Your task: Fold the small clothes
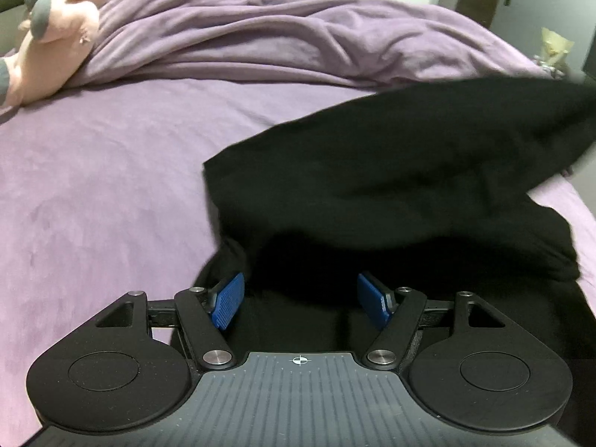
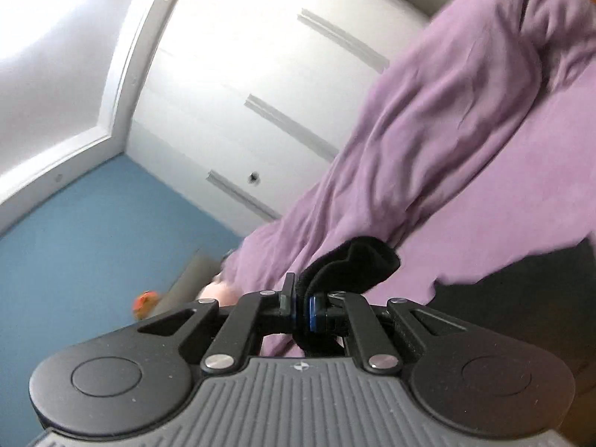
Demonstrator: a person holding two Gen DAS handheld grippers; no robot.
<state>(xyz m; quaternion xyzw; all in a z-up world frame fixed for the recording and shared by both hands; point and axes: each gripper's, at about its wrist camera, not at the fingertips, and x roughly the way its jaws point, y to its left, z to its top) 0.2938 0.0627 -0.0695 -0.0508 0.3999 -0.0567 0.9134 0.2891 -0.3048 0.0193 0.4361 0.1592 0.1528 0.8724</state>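
A black garment [image 1: 409, 171] lies on the purple bed sheet [image 1: 111, 186], and its right part is lifted into a blurred fold. My left gripper [image 1: 301, 294] hangs low over the garment's near edge. Its blue pads [image 1: 229, 298] stand wide apart and open, with black cloth below and between them but nothing pressed. In the right wrist view my right gripper [image 2: 303, 309] is shut on a bunched corner of the black garment [image 2: 354, 260], which sticks out past the fingertips. The view is tilted. More of the garment [image 2: 521, 287] trails off to the right.
A rumpled purple blanket [image 1: 260, 29] is heaped across the far side of the bed. A pink plush toy [image 1: 56, 37] lies at the far left. White wardrobe doors [image 2: 242, 74] and a blue wall [image 2: 93, 242] stand beyond the bed. The sheet left of the garment is bare.
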